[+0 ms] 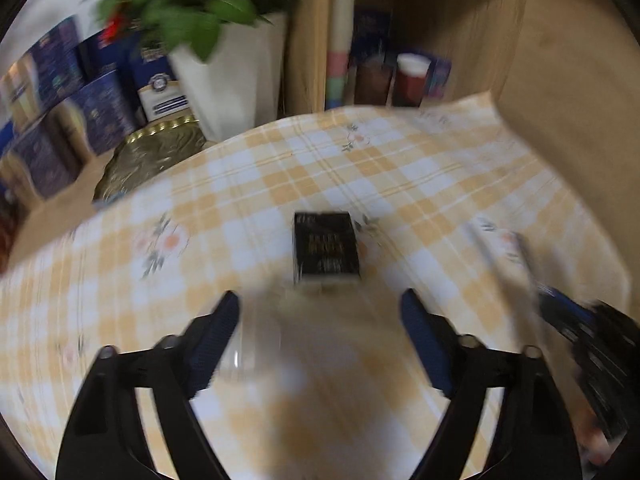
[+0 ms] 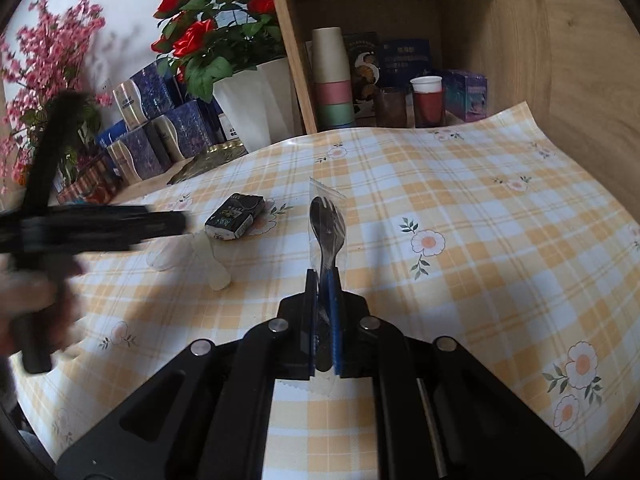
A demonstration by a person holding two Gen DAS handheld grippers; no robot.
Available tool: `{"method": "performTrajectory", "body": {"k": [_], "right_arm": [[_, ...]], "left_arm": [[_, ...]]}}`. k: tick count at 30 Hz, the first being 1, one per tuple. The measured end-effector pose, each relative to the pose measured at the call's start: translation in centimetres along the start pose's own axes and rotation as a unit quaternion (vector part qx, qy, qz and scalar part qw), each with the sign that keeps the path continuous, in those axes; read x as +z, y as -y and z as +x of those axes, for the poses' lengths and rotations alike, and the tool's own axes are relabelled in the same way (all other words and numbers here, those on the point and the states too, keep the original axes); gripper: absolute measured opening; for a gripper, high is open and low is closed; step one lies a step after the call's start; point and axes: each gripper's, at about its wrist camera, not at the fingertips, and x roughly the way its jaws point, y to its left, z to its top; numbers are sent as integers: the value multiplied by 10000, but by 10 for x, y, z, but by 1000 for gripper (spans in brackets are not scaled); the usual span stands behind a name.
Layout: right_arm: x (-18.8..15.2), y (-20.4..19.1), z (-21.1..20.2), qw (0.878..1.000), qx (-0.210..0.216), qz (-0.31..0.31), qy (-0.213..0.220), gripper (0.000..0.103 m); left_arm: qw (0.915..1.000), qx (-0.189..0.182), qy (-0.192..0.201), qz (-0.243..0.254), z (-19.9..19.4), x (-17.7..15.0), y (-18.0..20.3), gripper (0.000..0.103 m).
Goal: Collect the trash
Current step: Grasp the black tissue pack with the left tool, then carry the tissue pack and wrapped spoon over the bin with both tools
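A small black box [image 1: 325, 247] lies on the yellow checked tablecloth [image 1: 400, 168], just beyond my open left gripper [image 1: 320, 308]. A clear crumpled plastic piece [image 1: 308, 340] lies blurred between the left fingers; in the right wrist view it [image 2: 208, 260] lies beside the box [image 2: 236, 216]. My right gripper [image 2: 325, 276] is shut on a wrapped black plastic fork [image 2: 327, 224], held above the cloth. The left gripper [image 2: 120, 224] shows blurred at the left of the right wrist view. The right gripper [image 1: 568, 312] shows at the right edge of the left wrist view.
A white pot with red flowers [image 2: 256, 96] and blue boxes [image 2: 160, 132] stand at the back left. A wooden shelf [image 2: 384, 92] behind the table holds stacked cups and cartons. A gold foil bag [image 1: 148, 160] lies at the cloth's far edge.
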Motion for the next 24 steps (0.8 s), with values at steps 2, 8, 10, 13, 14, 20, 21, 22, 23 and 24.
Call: {"method": "performTrajectory", "body": {"k": [2,8,10,13,14,20,21,22,23,24], "right_arm": [[0,3,1,9999,58,80,-29,9],[0,0,2,9999,131,5,-47,9],[0,0,2,9999,152,-9,-52,9],[-1,2,2,9998,181,-2,-65,9],[0,2,3,9998,172,15,-73,9],[0,0,1,10000,43,-42,-76,9],[0,-1,-1,10000,40,-49,-61,9],[0,-2,-2,10000,37,-64,-48,9],[0,-4,-6,9999,12,-91,-53,9],[-1,-6,-10,9999,29,-87,-54,9]], "left_arm": [[9998,122,-143,58,22,13,4,74],[9973,284,-683,-5,72,34,9,69],[9974,137,-709,-34,74,30,9,41],[9977,108,-655,146,66,22,15,33],[9977,59,-615,262,60,17,16,31],[9990,-320,-314,57,3,-6,12,28],[9990,-357,-257,60,-9,-11,12,28],[9990,-395,-209,57,-20,-16,13,28],[9989,-455,-120,27,-37,-23,12,28],[9987,-504,-59,-22,-48,-28,11,28]]}}
